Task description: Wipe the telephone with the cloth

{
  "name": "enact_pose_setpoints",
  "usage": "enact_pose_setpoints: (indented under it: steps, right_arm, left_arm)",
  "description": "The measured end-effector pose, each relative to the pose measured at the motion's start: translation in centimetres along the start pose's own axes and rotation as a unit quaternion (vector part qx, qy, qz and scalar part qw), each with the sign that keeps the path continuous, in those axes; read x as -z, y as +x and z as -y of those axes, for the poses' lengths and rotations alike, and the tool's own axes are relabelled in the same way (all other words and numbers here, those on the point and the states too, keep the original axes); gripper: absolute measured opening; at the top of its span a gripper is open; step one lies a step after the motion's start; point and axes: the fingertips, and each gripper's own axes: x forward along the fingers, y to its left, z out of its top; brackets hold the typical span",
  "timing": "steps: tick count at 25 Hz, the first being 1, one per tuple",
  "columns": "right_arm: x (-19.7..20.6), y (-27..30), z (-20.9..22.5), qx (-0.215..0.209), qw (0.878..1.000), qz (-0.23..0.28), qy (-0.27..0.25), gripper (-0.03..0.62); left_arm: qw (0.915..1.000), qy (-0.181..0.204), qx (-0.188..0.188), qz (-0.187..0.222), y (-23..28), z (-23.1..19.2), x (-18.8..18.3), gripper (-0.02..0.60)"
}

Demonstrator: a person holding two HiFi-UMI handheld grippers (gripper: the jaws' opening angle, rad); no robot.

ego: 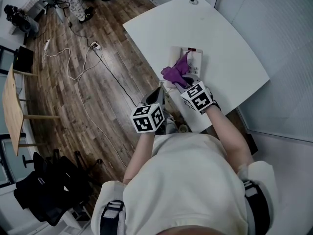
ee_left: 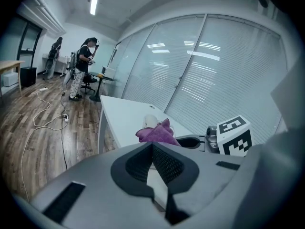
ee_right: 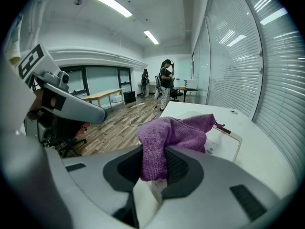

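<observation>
A white telephone (ego: 192, 62) lies on the white table (ego: 230, 48). A purple cloth (ego: 177, 71) drapes over the phone's near left part. My right gripper (ego: 187, 84) is shut on the cloth's near end; in the right gripper view the purple cloth (ee_right: 167, 140) hangs from between the jaws above the white telephone (ee_right: 225, 142). My left gripper (ego: 159, 95) hovers at the table's near left edge, shut with nothing in it. In the left gripper view my left gripper (ee_left: 153, 152) points toward the purple cloth (ee_left: 157, 132), with the marker cube of my right gripper (ee_left: 235, 135) beside it.
A round grommet (ego: 194, 2) sits at the table's far end. White cables (ego: 78, 67) trail over the wooden floor to the left, near a wooden desk (ego: 11, 106) and a black chair (ego: 46, 187). A person (ee_left: 82, 73) stands far back. Blinds cover a glass wall (ee_right: 248, 66).
</observation>
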Motion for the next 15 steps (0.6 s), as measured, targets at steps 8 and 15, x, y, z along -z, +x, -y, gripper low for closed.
enact_pose_setpoints:
  steps: [8,15]
  right_arm:
    - [1.0,0.0,-1.0,-0.012,1.0,-0.013,0.008,0.098]
    - [2.2,0.1,-1.9,-0.023,0.999,-0.022,0.013,0.098]
  left_arm:
    - [1.0,0.0,-0.004,-0.002,-0.1,-0.3,0.1,0.02]
    - [1.0,0.004,-0.002,-0.002,-0.3,-0.2,0.3,0.02]
